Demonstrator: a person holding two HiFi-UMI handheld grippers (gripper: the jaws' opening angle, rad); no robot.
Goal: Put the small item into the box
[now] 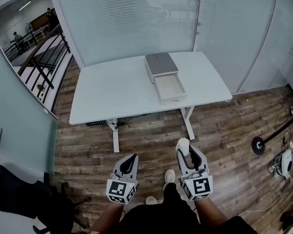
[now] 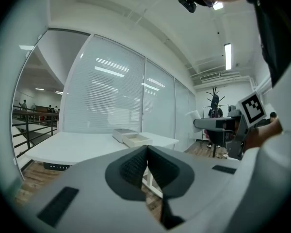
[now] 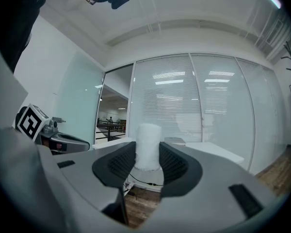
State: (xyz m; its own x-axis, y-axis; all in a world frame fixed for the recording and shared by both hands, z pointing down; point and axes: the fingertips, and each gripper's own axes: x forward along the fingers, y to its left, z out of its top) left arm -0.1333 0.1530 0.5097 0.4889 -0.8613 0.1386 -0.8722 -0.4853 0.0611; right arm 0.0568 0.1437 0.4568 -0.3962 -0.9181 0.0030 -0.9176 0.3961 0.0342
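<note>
A white cylinder-shaped small item (image 3: 148, 147) stands upright between the pads of my right gripper (image 3: 147, 163), which is shut on it; in the head view the small item (image 1: 183, 144) pokes out past my right gripper (image 1: 185, 152). My left gripper (image 1: 132, 159) hangs beside it at the lower middle, shut with nothing in it, its jaws meeting at the tips (image 2: 146, 151). The box (image 1: 161, 65) sits on the far right part of the white table (image 1: 112, 91), grey-lidded, with its drawer (image 1: 170, 88) pulled out toward me and showing nothing inside. Both grippers are well short of the table.
Wood floor (image 1: 224, 130) lies between me and the table. Frosted glass walls (image 1: 132, 18) stand behind it. A black chair (image 1: 19, 194) is at the lower left, a floor stand base (image 1: 258, 144) and a white device (image 1: 284, 162) at the right. My shoes (image 1: 169, 176) show below.
</note>
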